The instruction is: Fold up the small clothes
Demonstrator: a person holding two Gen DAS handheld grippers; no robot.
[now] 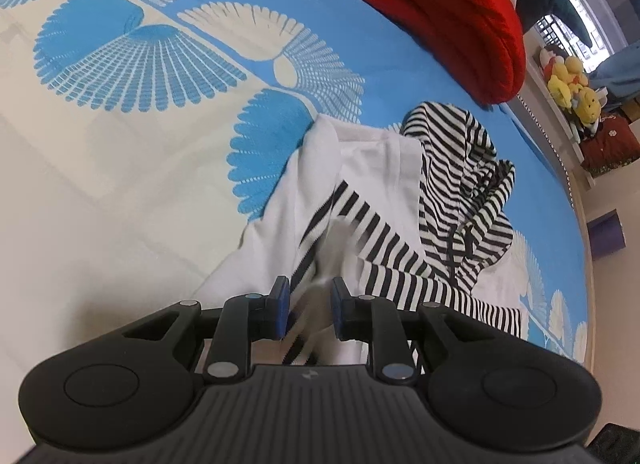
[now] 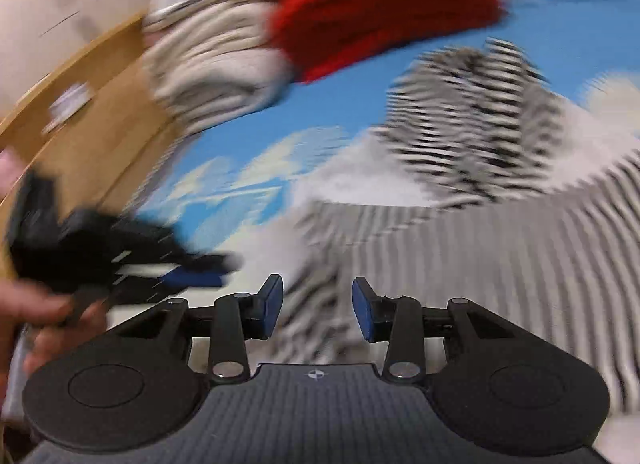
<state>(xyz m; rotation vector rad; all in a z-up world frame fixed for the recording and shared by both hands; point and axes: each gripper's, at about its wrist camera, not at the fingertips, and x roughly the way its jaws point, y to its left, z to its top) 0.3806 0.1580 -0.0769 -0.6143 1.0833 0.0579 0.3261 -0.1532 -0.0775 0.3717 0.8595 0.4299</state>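
On the bed, left wrist view: bedspread [image 1: 120, 151], blue and cream with fan-shaped motifs, covering most of the frame. Striped garment [image 1: 448, 199], black-and-white stripes with plain white panels, lying crumpled at centre and running from about 1 o'clock down to 6 o'clock, partly turned back on itself. Left hand-held gripper [image 1: 308, 310], black body with blue pads, at 6 o'clock, jaws narrowly parted with a fold of the white and striped cloth between them; cloth there is blurred, pads appear clenched on it. Red cushion [image 1: 440, 11], quilted, at 1 o'clock on the bedspread, apart from the garment. Soft toys [image 1: 570, 83], yellow, on a ledge beyond the bed at 3 o'clock. Right wrist view, heavily motion-blurred: right hand-held gripper [image 2: 316, 310], at 6 o'clock, jaws standing apart, released, nothing pinched between the pads; striped cloth lies beneath and beyond them. Striped garment [image 2: 460, 135] fills the centre and 3 to 5 o'clock, its bunched part at 1 o'clock. Left hand-held gripper [image 2: 120, 260] seen at 9 o'clock, its blue-padded tips pointing toward the garment edge, gripped by the person's hand [image 2: 44, 316] at 8 o'clock. Red cushion [image 2: 380, 3] at 12 o'clock; cream knitted item [image 2: 208, 63] beside it at 11 o'clock, touching it. Wooden headboard [image 2: 92, 111] at 10 o'clock. Bedspread [image 2: 328, 103] visible between cushion and garment.
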